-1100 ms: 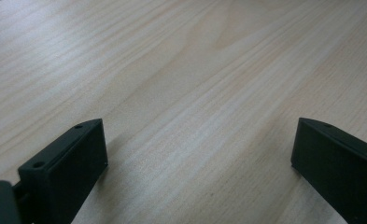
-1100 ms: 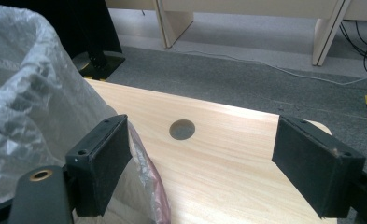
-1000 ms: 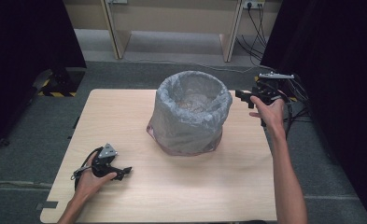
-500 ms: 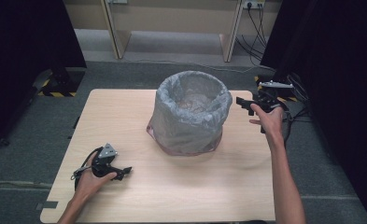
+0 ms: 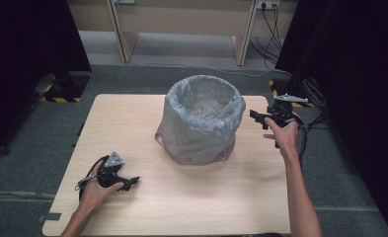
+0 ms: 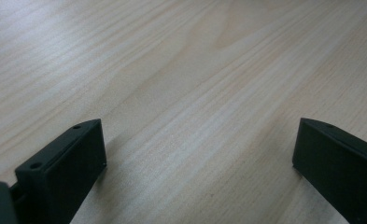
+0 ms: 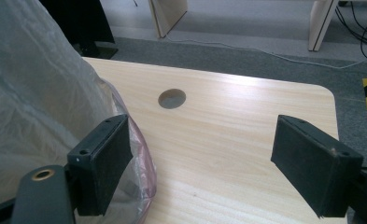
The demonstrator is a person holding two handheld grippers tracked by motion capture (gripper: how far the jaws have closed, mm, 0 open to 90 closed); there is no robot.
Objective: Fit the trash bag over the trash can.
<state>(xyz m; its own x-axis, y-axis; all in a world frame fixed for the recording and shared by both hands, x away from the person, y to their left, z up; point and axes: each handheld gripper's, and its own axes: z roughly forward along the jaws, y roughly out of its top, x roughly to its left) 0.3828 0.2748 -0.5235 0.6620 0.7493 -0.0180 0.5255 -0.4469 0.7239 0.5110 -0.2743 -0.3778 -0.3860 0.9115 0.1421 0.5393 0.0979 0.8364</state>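
A round bin lined with a crinkled grey plastic bag point(image 5: 201, 118) stands at the middle of the light wooden table point(image 5: 127, 123); a pink edge shows at its foot. My right gripper point(image 5: 257, 117) hovers just right of the bin, at about rim height, its jaws open and pointing at the bag. In the right gripper view the bag point(image 7: 31, 93) is beside the left jaw and nothing lies between the right gripper point(image 7: 202, 135) jaws. My left gripper point(image 5: 131, 181) rests on the table at the near left. In the left gripper view the left gripper point(image 6: 200, 140) stands open over bare wood.
A round cable hole point(image 7: 172, 98) is cut in the tabletop beyond the right gripper. Past the table's far edge lie grey floor, wooden furniture legs point(image 5: 241, 44) and cables point(image 5: 275, 24). Black curtains hang on both sides.
My right gripper has sunk a little beside the bin, from above rim level toward the bag's side. The left hand and the bin have stayed still.
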